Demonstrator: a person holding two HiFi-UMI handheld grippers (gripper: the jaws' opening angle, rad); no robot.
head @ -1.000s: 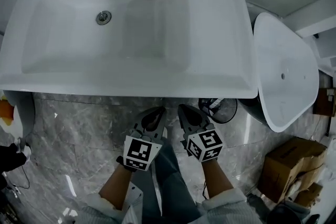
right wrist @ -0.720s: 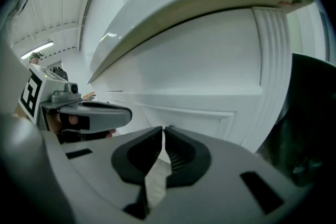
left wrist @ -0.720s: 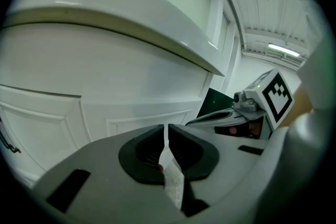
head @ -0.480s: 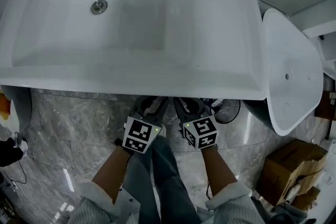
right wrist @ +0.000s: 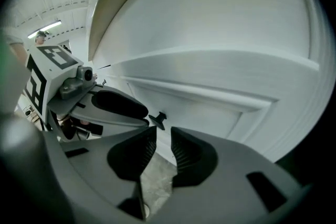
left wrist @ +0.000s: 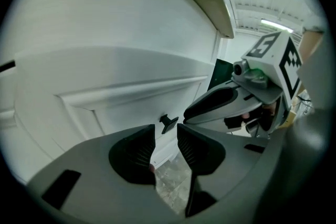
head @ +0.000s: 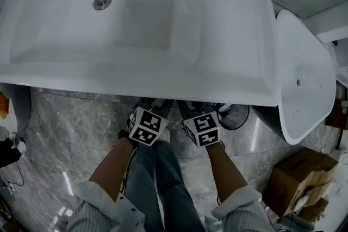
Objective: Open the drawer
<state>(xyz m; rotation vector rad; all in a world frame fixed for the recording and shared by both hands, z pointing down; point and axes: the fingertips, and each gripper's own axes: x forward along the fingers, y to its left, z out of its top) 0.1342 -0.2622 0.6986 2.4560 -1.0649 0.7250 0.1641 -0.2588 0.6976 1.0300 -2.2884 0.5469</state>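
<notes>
The white drawer front [left wrist: 131,102] fills the left gripper view, and a small black knob [left wrist: 168,123] sticks out of it. My left gripper [left wrist: 166,136] points at that knob from just short of it. Its jaws have just been opening and stand apart with nothing between them. In the right gripper view the same knob [right wrist: 157,119] sits on the panel [right wrist: 215,113], just beyond my right gripper [right wrist: 164,139], whose jaws show a narrow empty gap. In the head view only the two marker cubes [head: 147,125] [head: 202,129] show; the fingertips are hidden under the sink's front rim [head: 163,87].
The wide white sink [head: 228,19] with its drain [head: 101,1] overhangs the cabinet. A white oval fixture [head: 304,79] stands at the right, with a black fan [head: 235,116] beside it and a cardboard box [head: 296,176] nearer. The person's jeans [head: 160,171] hang over the marble floor [head: 65,133].
Both grippers have sunk and pushed forward under the sink's front rim. Their fingers, visible a second ago, are now hidden in the head view.
</notes>
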